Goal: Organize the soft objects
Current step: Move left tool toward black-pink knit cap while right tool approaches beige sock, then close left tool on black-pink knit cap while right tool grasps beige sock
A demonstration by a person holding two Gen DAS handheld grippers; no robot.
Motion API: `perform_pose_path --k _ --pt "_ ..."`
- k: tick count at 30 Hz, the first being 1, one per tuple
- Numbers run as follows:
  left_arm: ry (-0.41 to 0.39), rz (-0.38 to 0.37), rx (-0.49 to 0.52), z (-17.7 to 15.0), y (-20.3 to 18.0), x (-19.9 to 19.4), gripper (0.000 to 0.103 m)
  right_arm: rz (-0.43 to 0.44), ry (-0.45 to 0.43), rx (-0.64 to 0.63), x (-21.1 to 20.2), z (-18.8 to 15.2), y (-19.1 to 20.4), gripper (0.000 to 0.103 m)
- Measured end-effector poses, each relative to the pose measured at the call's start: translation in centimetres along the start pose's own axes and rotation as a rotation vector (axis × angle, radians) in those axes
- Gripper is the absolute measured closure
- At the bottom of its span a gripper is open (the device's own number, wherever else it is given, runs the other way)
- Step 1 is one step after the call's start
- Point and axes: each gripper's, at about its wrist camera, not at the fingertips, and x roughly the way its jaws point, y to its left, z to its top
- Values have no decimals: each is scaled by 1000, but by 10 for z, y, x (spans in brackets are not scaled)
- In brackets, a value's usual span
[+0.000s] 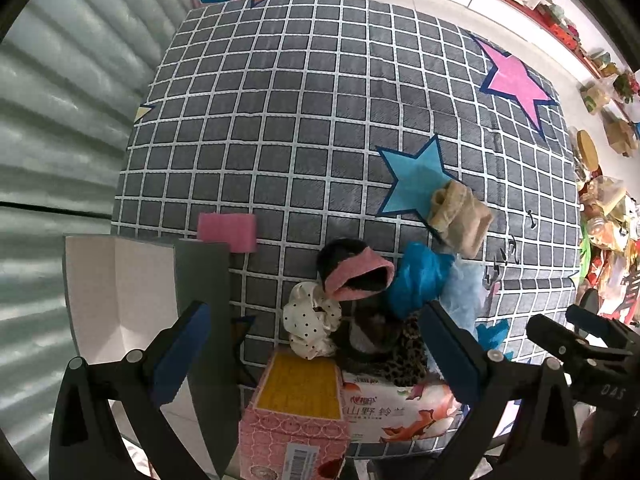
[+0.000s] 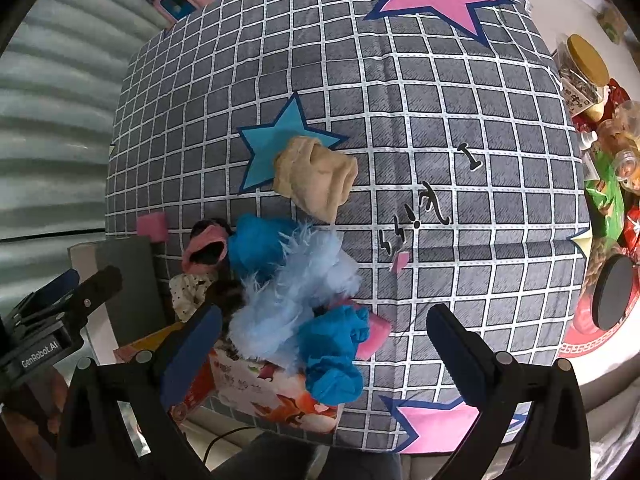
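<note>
Hovering spread and empty, left tool [image 1: 308,356] and right tool [image 2: 324,356] risk toppling the soft pile [image 2: 288,292] heaped on the tissue box [image 2: 276,392], while the beige sock [image 2: 316,176] lies farther off on the bed [image 2: 460,120].

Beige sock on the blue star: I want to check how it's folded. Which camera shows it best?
The right wrist view: the beige sock lies central, large and unobstructed. The left wrist view shows it smaller, off right, more distorted.
</note>
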Motion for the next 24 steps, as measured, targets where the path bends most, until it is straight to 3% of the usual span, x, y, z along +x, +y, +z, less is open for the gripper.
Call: perform_pose_path --k 24 --pt "162 54 59 23 -19 95 0 -92 -4 -99 52 61 14 0"
